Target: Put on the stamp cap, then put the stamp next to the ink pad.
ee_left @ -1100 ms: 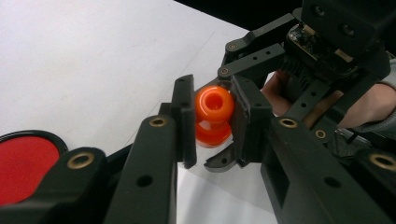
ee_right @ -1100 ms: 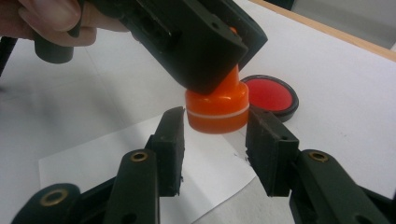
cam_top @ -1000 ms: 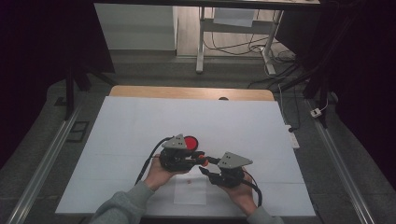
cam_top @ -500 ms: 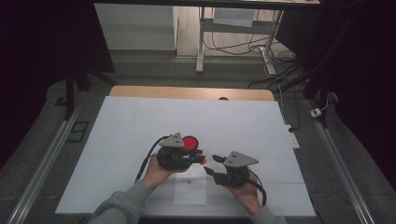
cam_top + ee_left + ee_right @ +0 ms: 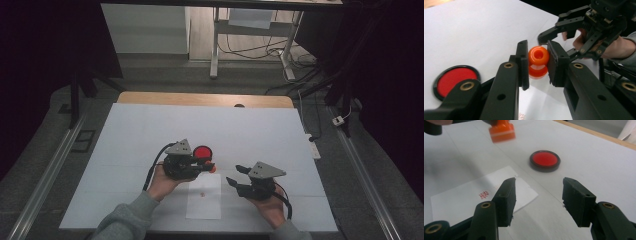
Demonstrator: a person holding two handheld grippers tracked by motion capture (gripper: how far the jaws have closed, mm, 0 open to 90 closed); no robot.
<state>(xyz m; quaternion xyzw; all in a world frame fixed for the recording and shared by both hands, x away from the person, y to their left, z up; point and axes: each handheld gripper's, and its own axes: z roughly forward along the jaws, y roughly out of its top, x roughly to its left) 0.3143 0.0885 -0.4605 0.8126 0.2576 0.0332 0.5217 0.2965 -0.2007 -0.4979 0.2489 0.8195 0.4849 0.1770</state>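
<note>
The orange stamp (image 5: 501, 131) is motion-blurred, its top cut off.

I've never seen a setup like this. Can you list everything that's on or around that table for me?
Stamp: one, orange, held off the table between the left gripper's jaws.
Ink pad: one, red in a black round rim, on the table beside the left gripper.
Paper slip: one, white with a small red mark, near the table's front edge.
Table: one, white top, wooden far edge.
Left gripper: one, black, shut on the stamp.
Right gripper: one, black, open and empty.
</note>
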